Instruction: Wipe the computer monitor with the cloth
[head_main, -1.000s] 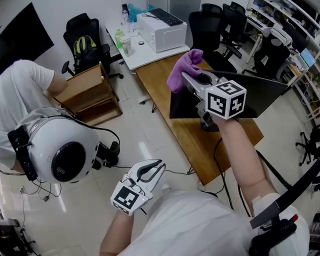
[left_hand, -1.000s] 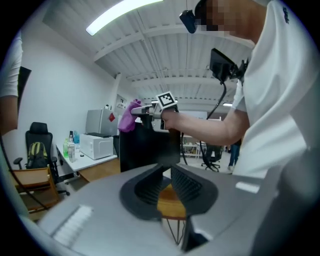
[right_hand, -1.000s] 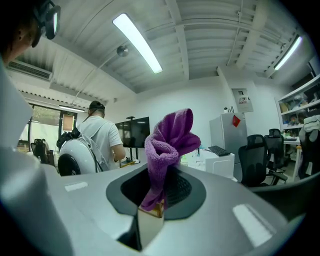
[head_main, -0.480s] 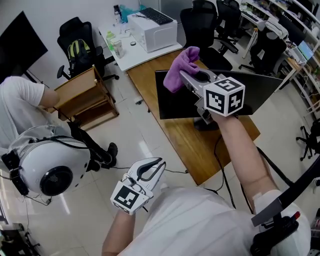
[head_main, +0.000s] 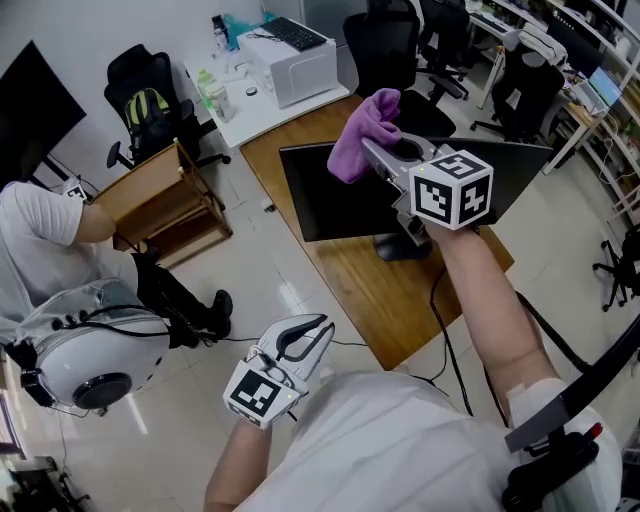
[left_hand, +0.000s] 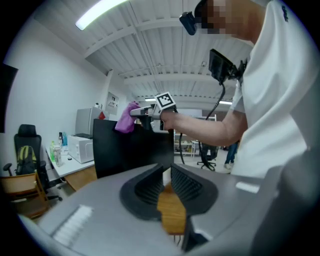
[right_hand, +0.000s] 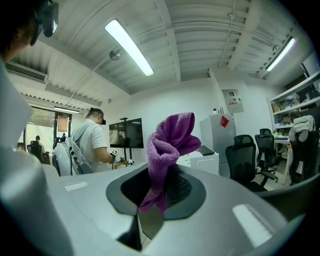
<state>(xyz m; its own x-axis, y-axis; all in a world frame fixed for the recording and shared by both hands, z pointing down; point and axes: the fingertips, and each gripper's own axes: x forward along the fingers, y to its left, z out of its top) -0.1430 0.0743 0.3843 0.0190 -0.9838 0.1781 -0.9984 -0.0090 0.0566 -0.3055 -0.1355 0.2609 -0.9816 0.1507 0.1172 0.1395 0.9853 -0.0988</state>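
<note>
Right gripper (head_main: 368, 150), raised over the desk: its two fingers are clamped on a crumpled purple terry cloth (head_main: 365, 122), which bunches up beyond the fingertips; the right gripper view shows the same cloth (right_hand: 170, 142) pinched between the ribbed pads. The flat black computer monitor (head_main: 340, 200) stands directly beneath these fingers, and the cloth hangs at its top edge; contact with the panel cannot be confirmed.

Change over the last second: the cloth, earlier level with the screen's left corner, now sits further in along the top edge, while the grip is unaltered. This suggests that the approach is finished and that a first pass across the dark face can start from the top.

Left gripper (head_main: 312, 335), held low beside the operator's body and well apart from the monitor: its fingers are drawn almost together with nothing between them, and only a slit of brown wooden desk (head_main: 400, 290) shows through in the left gripper view.

Surroundings: beyond the right fingertips lie a white table (head_main: 250, 112) carrying a white box-shaped appliance (head_main: 290, 62), and black office chairs (head_main: 385, 45). A second person wearing a white backpack-like unit (head_main: 95, 355) stands off to the left, clear of the work. A black cable (head_main: 440, 320) trails below the right forearm. Judged obstacles: none on the screen itself; the monitor's freestanding base (head_main: 400, 245) may shift under hard pressure.
</note>
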